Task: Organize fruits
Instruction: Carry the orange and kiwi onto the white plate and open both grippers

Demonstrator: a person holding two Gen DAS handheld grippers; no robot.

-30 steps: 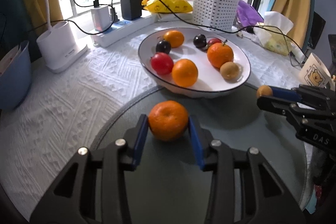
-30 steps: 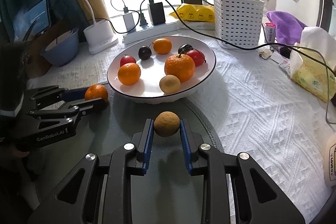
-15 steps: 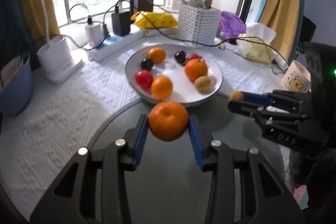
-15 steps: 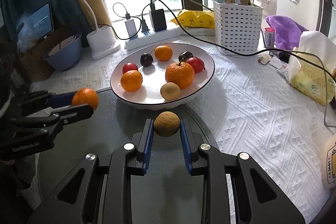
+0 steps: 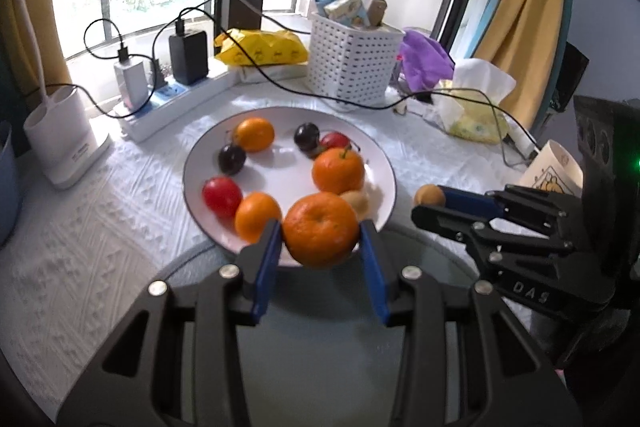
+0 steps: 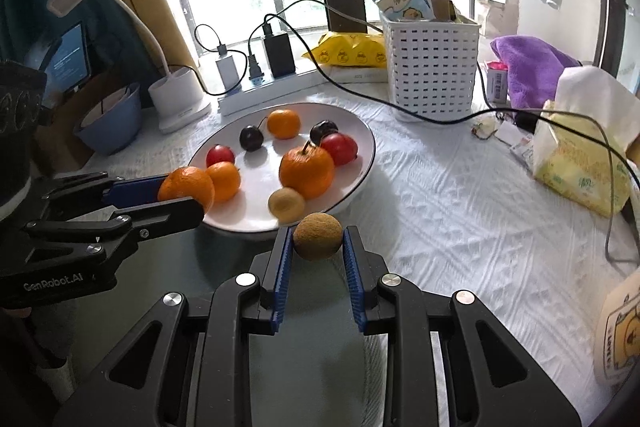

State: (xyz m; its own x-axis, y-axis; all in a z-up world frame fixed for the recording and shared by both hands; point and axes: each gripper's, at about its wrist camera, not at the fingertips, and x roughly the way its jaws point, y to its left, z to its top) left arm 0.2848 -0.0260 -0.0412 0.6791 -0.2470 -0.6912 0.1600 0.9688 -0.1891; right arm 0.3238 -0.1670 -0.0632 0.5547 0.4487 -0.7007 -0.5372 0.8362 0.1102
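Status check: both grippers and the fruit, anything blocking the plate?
Left gripper shut on orange, at plate rim. Right gripper shut on brown fruit, just short of plate. Black cable beyond plate, not blocking.

"GenRobot.AI" marks the left gripper; the right gripper seemingly reads "DAS".

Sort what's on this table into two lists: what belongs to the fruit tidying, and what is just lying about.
Part of the job:
- orange in the left claw
- brown fruit in the right claw
- white plate of fruit

Lying about:
- white basket
- power strip with chargers
- yellow packet
- purple cloth
- tissue pack
- desk lamp
- blue bowl
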